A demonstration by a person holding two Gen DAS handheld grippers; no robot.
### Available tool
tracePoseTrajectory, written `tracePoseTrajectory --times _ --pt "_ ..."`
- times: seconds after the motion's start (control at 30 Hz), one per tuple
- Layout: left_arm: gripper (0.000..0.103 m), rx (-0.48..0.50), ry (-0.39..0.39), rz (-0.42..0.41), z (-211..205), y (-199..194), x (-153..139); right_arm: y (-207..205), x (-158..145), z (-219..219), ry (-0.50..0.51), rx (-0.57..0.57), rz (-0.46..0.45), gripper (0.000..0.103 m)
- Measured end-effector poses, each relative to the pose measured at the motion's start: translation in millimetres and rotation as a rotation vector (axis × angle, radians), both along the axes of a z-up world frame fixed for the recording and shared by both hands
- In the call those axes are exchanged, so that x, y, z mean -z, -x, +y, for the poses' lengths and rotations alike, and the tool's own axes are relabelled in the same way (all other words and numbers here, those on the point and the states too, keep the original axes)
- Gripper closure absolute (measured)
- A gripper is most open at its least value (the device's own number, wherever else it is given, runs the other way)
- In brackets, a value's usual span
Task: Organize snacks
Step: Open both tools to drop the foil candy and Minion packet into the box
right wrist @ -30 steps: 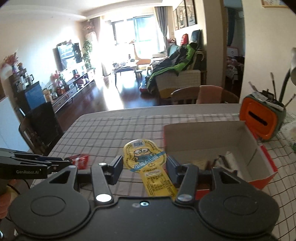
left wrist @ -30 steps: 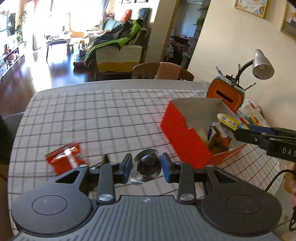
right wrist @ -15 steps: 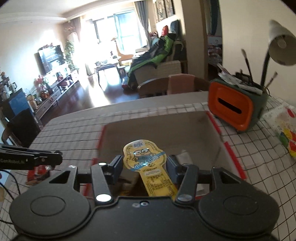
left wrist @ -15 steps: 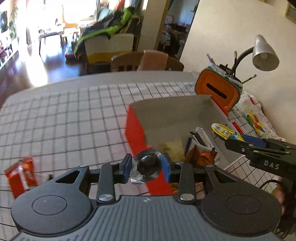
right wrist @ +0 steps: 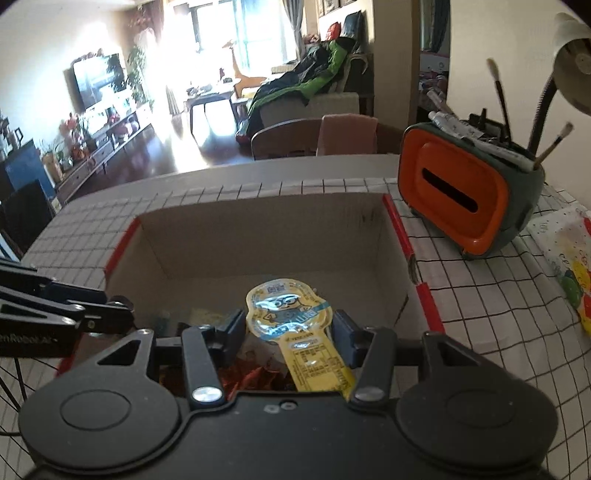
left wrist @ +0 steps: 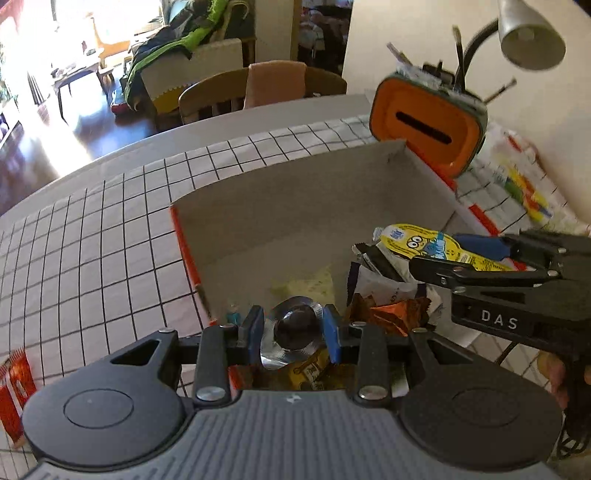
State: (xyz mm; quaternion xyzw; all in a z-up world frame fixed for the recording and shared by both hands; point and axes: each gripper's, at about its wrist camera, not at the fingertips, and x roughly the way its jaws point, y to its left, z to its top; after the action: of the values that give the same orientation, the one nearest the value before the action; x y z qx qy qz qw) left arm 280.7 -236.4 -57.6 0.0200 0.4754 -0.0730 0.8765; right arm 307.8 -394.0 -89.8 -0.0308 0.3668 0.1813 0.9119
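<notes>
My left gripper (left wrist: 293,334) is shut on a round silver foil snack with a dark centre (left wrist: 291,332), held over the near end of the red cardboard box (left wrist: 295,214). My right gripper (right wrist: 290,326) is shut on a yellow cartoon jelly pack (right wrist: 291,321); the same pack (left wrist: 424,245) shows at the right in the left wrist view, also above the box (right wrist: 266,236). Several wrappers lie inside, among them an orange one (left wrist: 391,314) and a white one (left wrist: 384,284). A red snack packet (left wrist: 14,391) lies on the tablecloth at the far left.
An orange and green tissue holder (right wrist: 465,195) with brushes stands right of the box, under a desk lamp (left wrist: 532,33). A colourful printed sheet (right wrist: 569,258) lies at the right edge. Chairs (left wrist: 258,92) stand behind the checked tablecloth (left wrist: 92,240).
Both grippers have moved with their snacks from beside the box to above its inside and come lower. The red packet on the cloth has slid toward the left edge of the left view.
</notes>
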Motion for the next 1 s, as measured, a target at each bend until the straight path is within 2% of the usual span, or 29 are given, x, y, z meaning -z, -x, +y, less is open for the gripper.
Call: tracePoseTrajectory --times 0.47,0.8,0.9,1.0 --pt "0.069 0.064 -0.113 0.089 -25 -21 25 -18 20 1 0.026 -0.057 0.055 0.053" --pt "0.067 0.060 -0.119 0.119 -28 -21 33 -23 26 -4 0.016 -0.071 0.086 0.053" --pt "0.060 0.044 -0.119 0.108 -25 -20 30 -22 25 -7 -0.002 -0.069 0.084 0.051" --pt "0.056 0.028 -0.086 0.105 -21 -18 27 -21 23 -10 -0.014 -0.069 0.082 0.049"
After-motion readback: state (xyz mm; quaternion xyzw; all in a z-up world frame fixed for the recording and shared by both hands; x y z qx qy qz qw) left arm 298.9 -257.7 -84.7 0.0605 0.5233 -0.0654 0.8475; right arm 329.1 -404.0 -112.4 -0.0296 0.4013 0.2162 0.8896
